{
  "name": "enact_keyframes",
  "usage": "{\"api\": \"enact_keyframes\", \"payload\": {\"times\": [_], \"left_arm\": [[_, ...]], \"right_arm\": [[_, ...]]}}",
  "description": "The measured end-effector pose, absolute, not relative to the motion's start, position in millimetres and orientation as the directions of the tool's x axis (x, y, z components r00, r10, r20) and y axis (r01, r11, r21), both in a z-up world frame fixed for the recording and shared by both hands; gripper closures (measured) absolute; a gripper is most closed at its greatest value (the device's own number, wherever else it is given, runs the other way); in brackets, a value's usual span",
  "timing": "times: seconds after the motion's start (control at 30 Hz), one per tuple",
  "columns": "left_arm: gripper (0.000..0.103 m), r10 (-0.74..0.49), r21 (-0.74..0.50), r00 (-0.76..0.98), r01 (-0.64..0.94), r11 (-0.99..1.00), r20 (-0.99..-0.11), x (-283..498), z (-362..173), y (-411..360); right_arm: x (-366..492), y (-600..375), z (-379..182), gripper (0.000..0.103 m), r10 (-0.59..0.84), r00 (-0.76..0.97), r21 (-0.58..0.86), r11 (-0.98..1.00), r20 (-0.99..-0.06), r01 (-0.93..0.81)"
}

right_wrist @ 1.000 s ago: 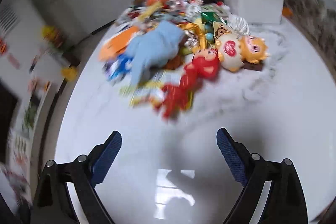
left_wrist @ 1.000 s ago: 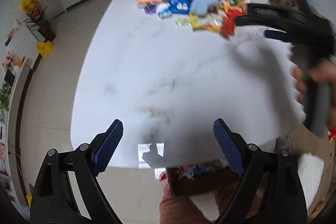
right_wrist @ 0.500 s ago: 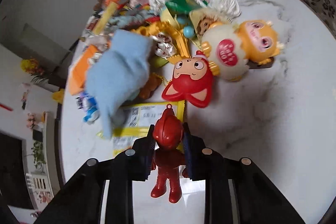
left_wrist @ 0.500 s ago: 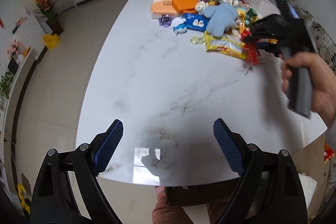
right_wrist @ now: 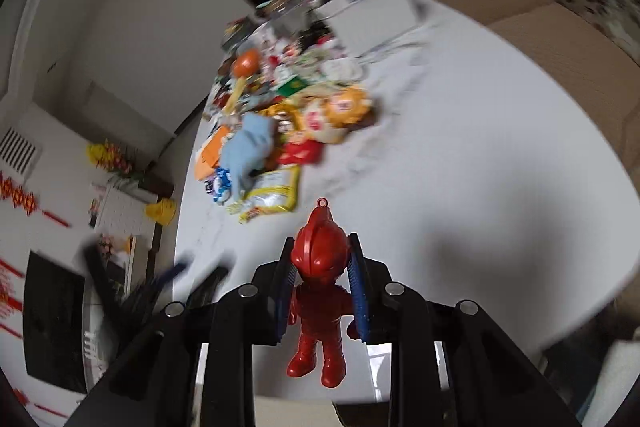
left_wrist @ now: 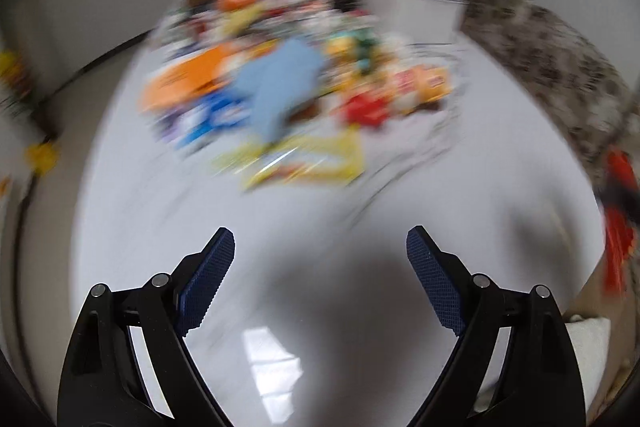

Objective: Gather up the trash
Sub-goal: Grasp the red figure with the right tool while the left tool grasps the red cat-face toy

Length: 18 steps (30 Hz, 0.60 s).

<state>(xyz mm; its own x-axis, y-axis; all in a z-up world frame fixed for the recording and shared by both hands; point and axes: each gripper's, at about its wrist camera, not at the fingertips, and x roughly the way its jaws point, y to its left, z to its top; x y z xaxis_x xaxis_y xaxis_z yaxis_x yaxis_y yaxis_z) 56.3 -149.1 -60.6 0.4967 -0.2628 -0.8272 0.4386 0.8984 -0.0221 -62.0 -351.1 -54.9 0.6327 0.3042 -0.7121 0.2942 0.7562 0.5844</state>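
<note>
My right gripper [right_wrist: 322, 247] is shut on a red toy figure [right_wrist: 320, 327], its pads pressing on the head and shoulders. The figure hangs above the near part of the white marble table [right_wrist: 460, 167]. The pile of wrappers and toys lies further back, with a yellow snack packet [right_wrist: 272, 193] and a light blue plush [right_wrist: 250, 143] nearest. In the blurred left wrist view, my left gripper [left_wrist: 320, 235] stands open over bare tabletop, short of the yellow packet [left_wrist: 308, 163] and apart from it. The red figure [left_wrist: 618, 227] shows as a smear at the right edge.
A white box [right_wrist: 368, 11] stands at the back of the table behind the pile. Brown cardboard [right_wrist: 560, 47] lies beyond the table's right edge. A patterned sofa [left_wrist: 540, 39] runs along the far right. The floor drops away on the left.
My right gripper went from open to shut on the red figure and pulled it back and up from the pile. My left gripper swept across the table toward the pile, still open.
</note>
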Motion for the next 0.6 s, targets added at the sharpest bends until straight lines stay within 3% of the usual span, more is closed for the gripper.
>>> {"api": "enact_keyframes", "payload": {"times": [0.13,0.3,0.37,0.43,0.6], "left_arm": [[0.017,-0.342,-0.088,0.454,0.492,0.866,-0.823,118,-79,-198],[0.018,-0.278,-0.035,0.426,0.496,0.868,-0.861,181,-109,-236],[0.028,-0.319,-0.099,0.359,0.514,0.852,-0.877,197,-119,-239],[0.050,-0.324,-0.127,0.319,0.508,0.852,-0.891,203,-126,-239],[0.050,-0.415,-0.244,0.269,0.497,0.833,-0.869,198,-119,-217]], "right_arm": [[-98,-366,-58,0.078,0.263,0.636,0.570,0.747,-0.725,0.341],[-123,-377,-65,0.078,0.250,0.638,0.579,0.723,-0.728,0.377],[-131,-381,-67,0.078,0.248,0.638,0.581,0.717,-0.729,0.386],[-135,-386,-70,0.078,0.246,0.636,0.582,0.711,-0.731,0.394],[-136,-389,-71,0.078,0.253,0.638,0.591,0.702,-0.727,0.396]]}}
